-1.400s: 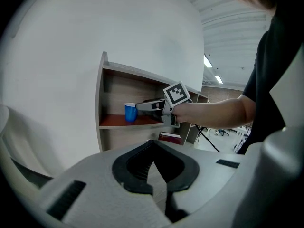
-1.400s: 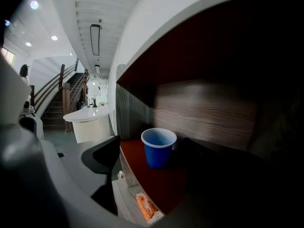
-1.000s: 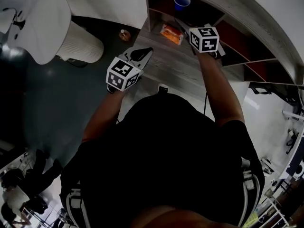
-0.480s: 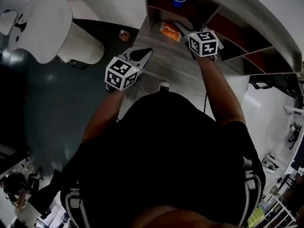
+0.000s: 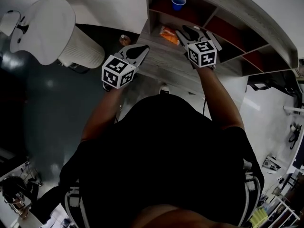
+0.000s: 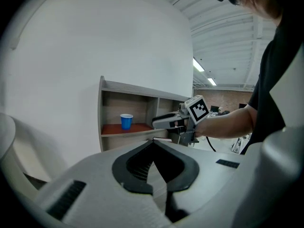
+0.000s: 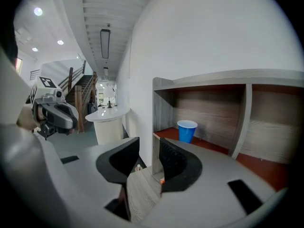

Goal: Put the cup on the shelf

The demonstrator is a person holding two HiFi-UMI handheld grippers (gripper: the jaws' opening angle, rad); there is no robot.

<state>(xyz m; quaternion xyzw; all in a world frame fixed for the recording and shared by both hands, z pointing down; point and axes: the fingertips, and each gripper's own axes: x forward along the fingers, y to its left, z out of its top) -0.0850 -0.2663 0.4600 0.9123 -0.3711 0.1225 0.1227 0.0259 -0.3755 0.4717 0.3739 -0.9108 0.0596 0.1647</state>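
A person in a black top (image 5: pixel 166 160) stands at a grey wood table (image 5: pixel 166 65) and holds out both arms; each hand has a gripper with a cube of black and white squares on it; the left gripper (image 5: pixel 140 51) is over the left edge of the table, and its jaws are closed tight with nothing in them, as the left gripper view shows (image 6: pixel 153 146); the right gripper (image 5: pixel 187 31) is farther in, over the back part of the table near the front of the shelf (image 5: pixel 256 18); its jaws have just been closing, but there is a small gap between them and nothing is in it (image 7: pixel 148 144); an orange pack (image 5: pixel 168 34) lies on the table at its back left corner, just beside the right gripper's jaws; the shelf stands along the back edge of the table and has a few open boxes with red floors; the blue cup (image 5: pixel 178 2) stands upright on the red floor of the box at the left end of the shelf, well apart from both grippers; both gripper views show it there (image 6: pixel 126 121) (image 7: pixel 186 130); on the dark floor to the left of the table stand a small bottle (image 5: pixel 124 38) and a big round white stand (image 5: pixel 52 27).
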